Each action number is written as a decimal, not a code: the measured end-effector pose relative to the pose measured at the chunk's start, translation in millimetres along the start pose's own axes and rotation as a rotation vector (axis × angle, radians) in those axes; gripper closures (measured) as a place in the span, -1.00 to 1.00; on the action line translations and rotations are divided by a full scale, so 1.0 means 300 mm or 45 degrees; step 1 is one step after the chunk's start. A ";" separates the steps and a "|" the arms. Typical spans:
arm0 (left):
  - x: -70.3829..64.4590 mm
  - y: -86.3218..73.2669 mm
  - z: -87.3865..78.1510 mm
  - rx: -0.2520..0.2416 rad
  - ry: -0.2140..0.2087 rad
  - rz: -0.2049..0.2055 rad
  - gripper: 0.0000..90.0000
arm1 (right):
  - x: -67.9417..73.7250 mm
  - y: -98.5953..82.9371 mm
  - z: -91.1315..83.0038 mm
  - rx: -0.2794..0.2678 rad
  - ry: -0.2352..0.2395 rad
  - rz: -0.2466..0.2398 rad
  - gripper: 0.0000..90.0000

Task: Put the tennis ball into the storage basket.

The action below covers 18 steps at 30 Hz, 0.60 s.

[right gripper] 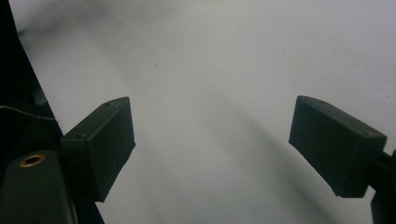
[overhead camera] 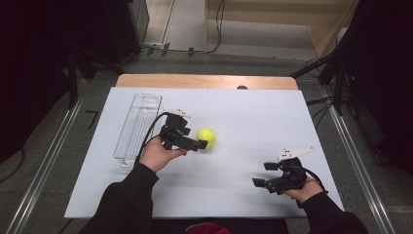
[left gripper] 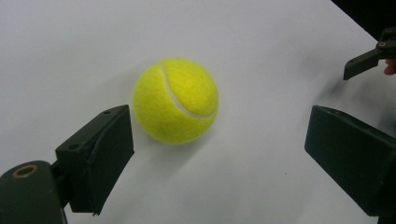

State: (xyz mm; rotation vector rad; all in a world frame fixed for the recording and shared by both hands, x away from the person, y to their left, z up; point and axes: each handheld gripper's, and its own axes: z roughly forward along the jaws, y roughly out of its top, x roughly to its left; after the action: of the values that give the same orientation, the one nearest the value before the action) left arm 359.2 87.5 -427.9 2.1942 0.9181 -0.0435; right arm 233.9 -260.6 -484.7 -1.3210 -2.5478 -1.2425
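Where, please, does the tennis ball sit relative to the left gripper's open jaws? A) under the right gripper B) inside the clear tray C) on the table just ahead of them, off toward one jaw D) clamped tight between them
C: the tennis ball rests on the table beyond the open left gripper, untouched.

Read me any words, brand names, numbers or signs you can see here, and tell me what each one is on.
No text can be read in these pictures.
The tennis ball shows its white seam and no brand print on the side that faces the cameras.
The clear plastic tray, the white table top and both grippers, left and right, carry no legible marking.
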 end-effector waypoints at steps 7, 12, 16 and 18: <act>0.001 0.035 0.018 0.031 0.018 0.005 -0.81 | 0.000 0.000 0.001 -0.002 0.003 -0.005 -0.73; 0.001 0.057 0.028 0.040 0.033 0.016 -0.81 | 0.000 0.000 -0.001 -0.002 0.001 0.000 -0.73; 0.005 0.074 0.043 0.060 0.037 0.020 -0.81 | -0.002 0.000 -0.003 -0.007 0.002 -0.001 -0.73; 0.007 0.081 0.051 0.066 0.039 0.020 -0.81 | -0.005 -0.001 -0.004 -0.007 0.000 0.001 -0.73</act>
State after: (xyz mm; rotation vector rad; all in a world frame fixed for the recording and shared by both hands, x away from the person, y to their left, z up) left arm 379.6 67.5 -424.3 2.2555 0.9263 -0.0272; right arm 234.2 -262.6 -484.5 -1.3233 -2.5453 -1.2507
